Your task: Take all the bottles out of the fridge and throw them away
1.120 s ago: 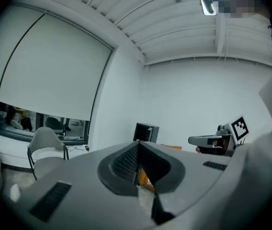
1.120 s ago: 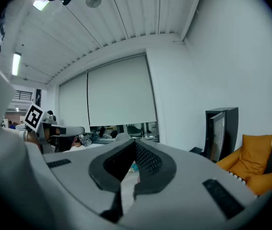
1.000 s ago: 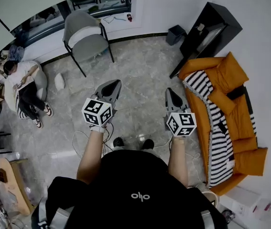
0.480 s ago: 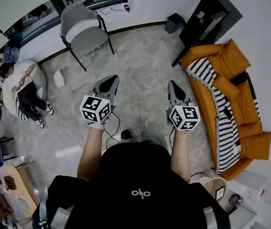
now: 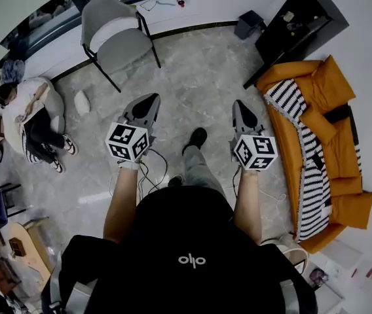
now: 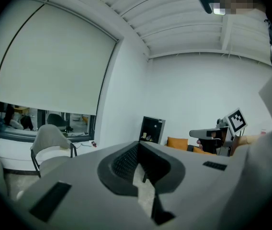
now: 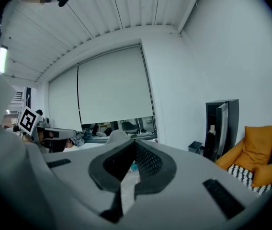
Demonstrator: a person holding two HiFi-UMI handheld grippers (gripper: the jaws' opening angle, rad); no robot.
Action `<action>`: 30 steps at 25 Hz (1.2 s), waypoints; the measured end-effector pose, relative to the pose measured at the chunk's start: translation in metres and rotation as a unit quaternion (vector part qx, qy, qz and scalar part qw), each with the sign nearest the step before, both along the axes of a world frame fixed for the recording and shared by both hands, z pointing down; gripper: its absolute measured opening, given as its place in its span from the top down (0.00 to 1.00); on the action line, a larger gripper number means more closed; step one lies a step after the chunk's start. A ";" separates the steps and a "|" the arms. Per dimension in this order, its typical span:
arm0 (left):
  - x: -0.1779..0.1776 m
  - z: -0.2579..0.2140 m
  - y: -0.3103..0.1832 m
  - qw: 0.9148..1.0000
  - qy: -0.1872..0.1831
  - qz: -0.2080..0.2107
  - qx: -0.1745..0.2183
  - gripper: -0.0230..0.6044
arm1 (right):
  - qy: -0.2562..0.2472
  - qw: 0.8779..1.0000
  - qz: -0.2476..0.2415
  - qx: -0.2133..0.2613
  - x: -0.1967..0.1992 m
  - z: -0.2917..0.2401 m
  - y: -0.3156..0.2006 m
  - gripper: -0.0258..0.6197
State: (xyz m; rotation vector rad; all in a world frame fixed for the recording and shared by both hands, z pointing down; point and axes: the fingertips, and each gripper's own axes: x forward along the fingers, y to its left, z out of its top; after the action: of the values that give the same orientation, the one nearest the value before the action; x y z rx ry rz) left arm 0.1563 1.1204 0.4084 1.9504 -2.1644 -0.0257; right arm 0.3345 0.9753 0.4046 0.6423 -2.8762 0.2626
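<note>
Glossy marbled stone floor [image 5: 199,77], orange cloth sofa [image 5: 335,95]

It was an office lounge. An orange sofa [image 5: 333,103] with a striped throw [image 5: 302,150] stood on a marble-look floor [image 5: 192,77]. A black cabinet [image 5: 297,28] and a bin [image 5: 249,25] sat just beyond the sofa, and a grey chair [image 5: 117,41] stood across from it below a roller blind [image 6: 50,66].

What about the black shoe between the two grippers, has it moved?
Yes. The black shoe has stepped forward over the floor, toward the grey chair; earlier it stood beside the other shoe.
</note>
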 end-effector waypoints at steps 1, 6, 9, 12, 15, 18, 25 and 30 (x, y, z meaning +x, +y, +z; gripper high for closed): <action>-0.012 0.002 -0.011 1.000 0.000 -0.003 -0.003 0.96 | -0.001 1.000 -0.002 -0.002 -0.013 0.001 -0.013 0.96; -0.060 0.003 -0.084 1.000 -0.001 -0.006 -0.019 0.96 | 0.004 1.000 -0.010 -0.005 -0.067 0.000 -0.088 0.96; -0.081 -0.004 -0.131 1.000 -0.003 -0.005 -0.021 0.96 | 0.011 1.000 -0.015 -0.002 -0.091 -0.004 -0.133 0.96; -0.097 -0.010 -0.178 1.000 -0.012 0.001 -0.026 0.96 | 0.004 1.000 -0.012 -0.004 -0.108 -0.011 -0.178 0.96; -0.105 -0.015 -0.218 0.999 -0.032 0.018 -0.035 0.96 | -0.010 1.000 -0.003 -0.010 -0.121 -0.013 -0.216 0.96; -0.113 -0.021 -0.247 0.999 -0.035 0.021 -0.033 0.96 | -0.013 1.000 0.001 -0.017 -0.130 -0.011 -0.244 0.96; -0.126 -0.020 -0.307 0.998 -0.033 0.034 -0.034 0.96 | -0.008 0.999 0.019 -0.028 -0.138 -0.001 -0.296 0.96; -0.139 -0.012 -0.367 0.997 -0.027 0.059 -0.033 0.96 | -0.004 0.998 0.047 -0.027 -0.139 0.002 -0.345 0.96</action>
State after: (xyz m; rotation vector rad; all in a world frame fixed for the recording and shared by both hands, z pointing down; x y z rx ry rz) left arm 0.0174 0.7531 0.3960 2.0590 -2.0516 0.1186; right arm 0.1956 0.6302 0.4068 0.7701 -2.8394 0.3570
